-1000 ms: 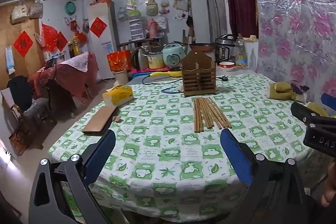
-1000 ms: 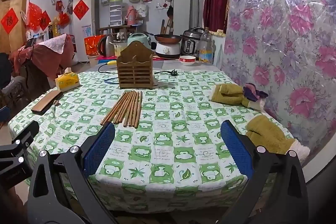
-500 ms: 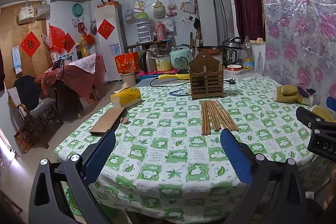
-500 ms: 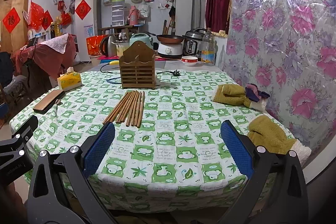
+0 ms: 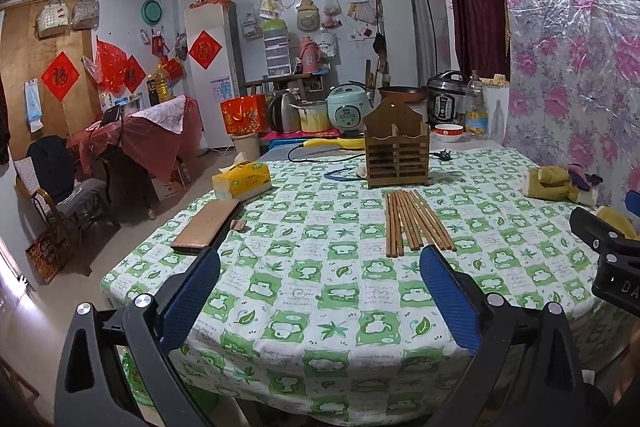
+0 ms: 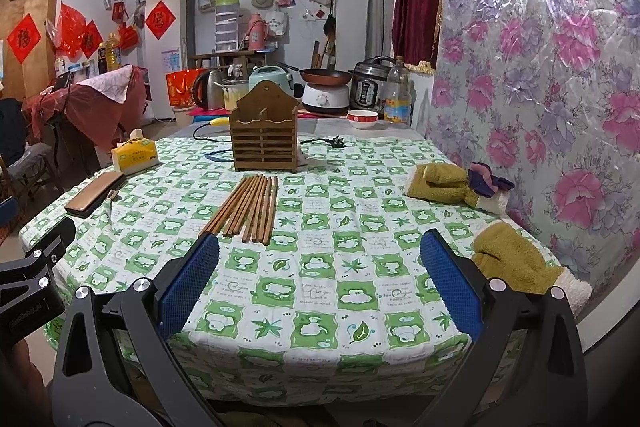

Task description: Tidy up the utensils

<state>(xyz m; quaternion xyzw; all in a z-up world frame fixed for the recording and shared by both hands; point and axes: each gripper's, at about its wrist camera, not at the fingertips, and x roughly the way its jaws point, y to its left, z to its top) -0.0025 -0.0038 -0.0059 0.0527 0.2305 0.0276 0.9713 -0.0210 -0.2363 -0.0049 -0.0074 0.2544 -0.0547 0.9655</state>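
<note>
Several brown wooden chopsticks (image 5: 414,221) lie side by side on the green-and-white checked tablecloth (image 5: 320,291), in front of a brown slatted wooden utensil holder (image 5: 396,157) that stands upright. Both show in the right wrist view too: chopsticks (image 6: 250,209), holder (image 6: 264,143). My left gripper (image 5: 320,301) is open and empty, held before the table's near edge. My right gripper (image 6: 320,285) is open and empty, over the near edge, short of the chopsticks. Each gripper's black body shows at the other view's edge.
A yellow tissue box (image 5: 242,181) and a brown wallet (image 5: 206,227) lie at the table's left. Olive mittens (image 6: 516,263) and folded cloths (image 6: 456,185) lie at the right. A power cord and plug (image 6: 338,142) lie by the holder. Cookers and a bowl (image 6: 362,118) stand behind.
Both grippers have drawn back slightly and risen, so the table looks a little farther and lower. Nothing on the table has moved; both grippers stay open.
</note>
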